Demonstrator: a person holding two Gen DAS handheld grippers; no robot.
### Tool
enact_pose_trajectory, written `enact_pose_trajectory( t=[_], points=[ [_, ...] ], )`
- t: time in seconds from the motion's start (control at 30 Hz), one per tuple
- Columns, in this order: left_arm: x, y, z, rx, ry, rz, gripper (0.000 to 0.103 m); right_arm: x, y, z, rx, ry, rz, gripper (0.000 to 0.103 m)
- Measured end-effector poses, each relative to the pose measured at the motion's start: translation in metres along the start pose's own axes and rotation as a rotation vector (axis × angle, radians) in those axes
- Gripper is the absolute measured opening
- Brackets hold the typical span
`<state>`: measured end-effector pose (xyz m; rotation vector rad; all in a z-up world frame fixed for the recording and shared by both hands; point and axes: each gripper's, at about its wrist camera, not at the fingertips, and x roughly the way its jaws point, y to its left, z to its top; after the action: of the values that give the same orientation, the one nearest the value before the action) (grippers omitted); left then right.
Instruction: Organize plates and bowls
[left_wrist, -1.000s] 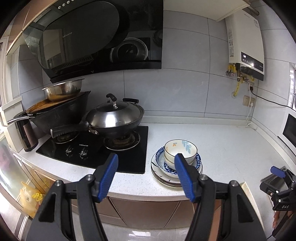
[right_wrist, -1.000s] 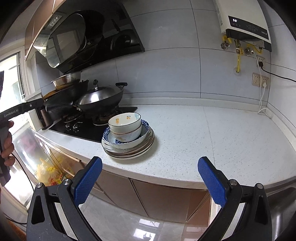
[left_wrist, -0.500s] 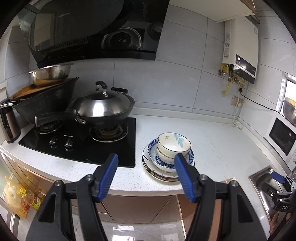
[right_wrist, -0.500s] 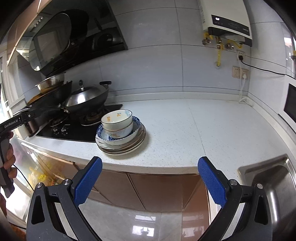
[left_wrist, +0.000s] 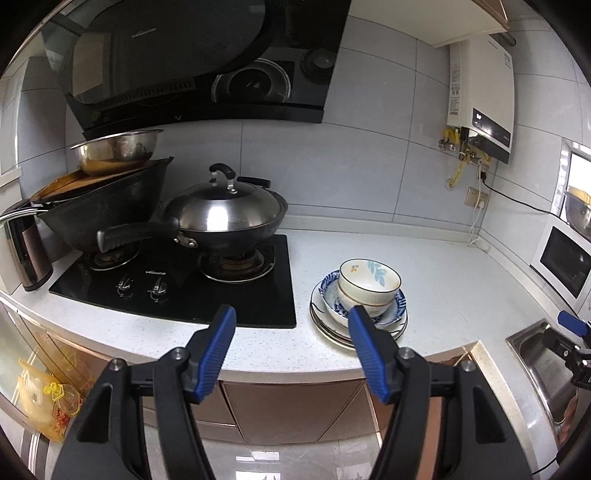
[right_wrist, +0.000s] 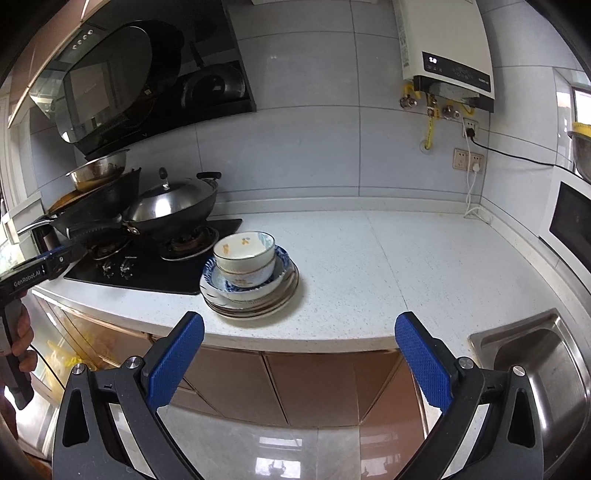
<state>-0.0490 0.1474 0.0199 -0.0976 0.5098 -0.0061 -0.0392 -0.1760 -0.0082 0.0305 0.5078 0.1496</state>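
white porcelain made up the top bowl (right_wrist: 245, 249), which sat nested in a second bowl, inside a blue-patterned bowl (right_wrist: 280, 267), all on a stack of plates (right_wrist: 258, 304). the stack stood on the speckled white counter (right_wrist: 388, 266), just beside the right edge of the black gas hob (left_wrist: 184, 291) and near the counter's front edge. on the hob sat a lidded wok (left_wrist: 225, 218). a steel sink (right_wrist: 546, 365) lay well apart to the right. the left gripper (left_wrist: 291, 350) was released, nothing between its blue pads, short of the counter. the right gripper (right_wrist: 299, 362) gaped wide and empty, also off the counter's edge.
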Motion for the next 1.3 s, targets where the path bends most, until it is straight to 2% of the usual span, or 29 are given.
enact_pose_trajectory(
  t=[0.17,0.4,0.77,1.03,1.3],
  points=[
    [-0.014,0.004,-0.008,-0.050,0.012,0.027,0.062,-0.002,0.003,0.006,-0.021,-0.020,0.056,0.102],
    [-0.023,-0.007,-0.013,-0.053,0.012,0.055,0.062,-0.013,-0.006,0.009,0.010,-0.055,0.125,0.102],
    [-0.020,-0.011,-0.011,-0.058,0.026,0.064,0.062,-0.015,-0.011,0.006,0.000,-0.057,0.125,0.102],
    [-0.017,-0.009,-0.011,-0.049,0.035,0.116,0.062,-0.012,-0.001,0.006,-0.016,-0.047,0.133,0.102],
    [-0.018,-0.008,-0.011,-0.041,0.025,0.108,0.062,-0.012,0.003,0.005,-0.024,-0.042,0.139,0.102]
  ],
)
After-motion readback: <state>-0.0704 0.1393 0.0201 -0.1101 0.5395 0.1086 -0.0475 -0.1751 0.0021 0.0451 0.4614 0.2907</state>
